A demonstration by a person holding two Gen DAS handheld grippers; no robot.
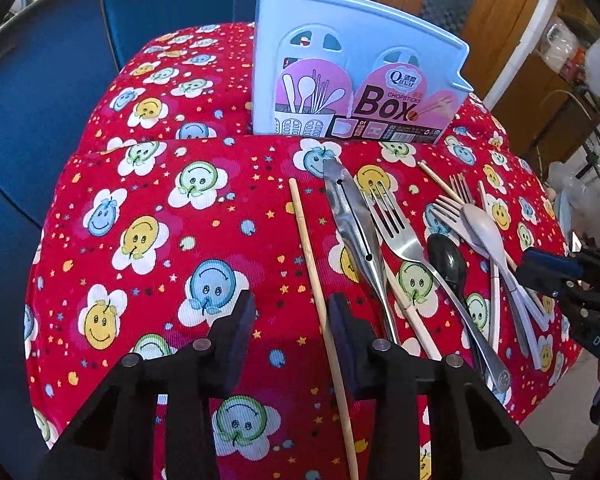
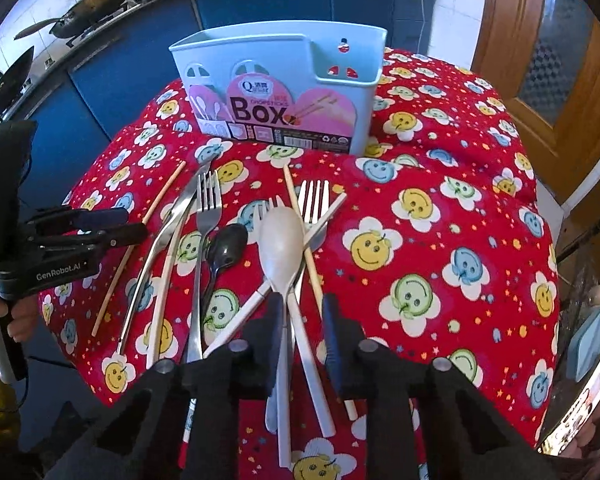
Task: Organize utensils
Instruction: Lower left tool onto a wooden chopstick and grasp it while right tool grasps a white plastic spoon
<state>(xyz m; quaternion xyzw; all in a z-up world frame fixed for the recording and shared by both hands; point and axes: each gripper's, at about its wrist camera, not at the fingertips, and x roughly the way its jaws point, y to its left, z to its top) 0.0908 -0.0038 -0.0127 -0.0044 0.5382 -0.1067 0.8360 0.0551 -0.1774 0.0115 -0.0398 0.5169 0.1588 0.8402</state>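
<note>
A light blue chopsticks box (image 1: 352, 60) stands upright at the back of the red smiley cloth (image 1: 140, 208); it also shows in the right wrist view (image 2: 284, 68). My left gripper (image 1: 292, 332) is open, its fingers on either side of a wooden chopstick (image 1: 312, 264) lying on the cloth. My right gripper (image 2: 302, 332) is open around the handles of a white spoon (image 2: 281, 240) and a white-handled fork. A steel knife (image 1: 352, 224), steel fork (image 1: 396, 232) and black spoon (image 1: 446, 258) lie between the grippers.
The cloth covers a small table that drops off at the front and sides. Blue cabinets (image 2: 112, 64) with woks (image 2: 88, 12) stand behind. A wooden door (image 2: 548, 48) is at the right. A phone (image 2: 576, 408) shows at the lower right.
</note>
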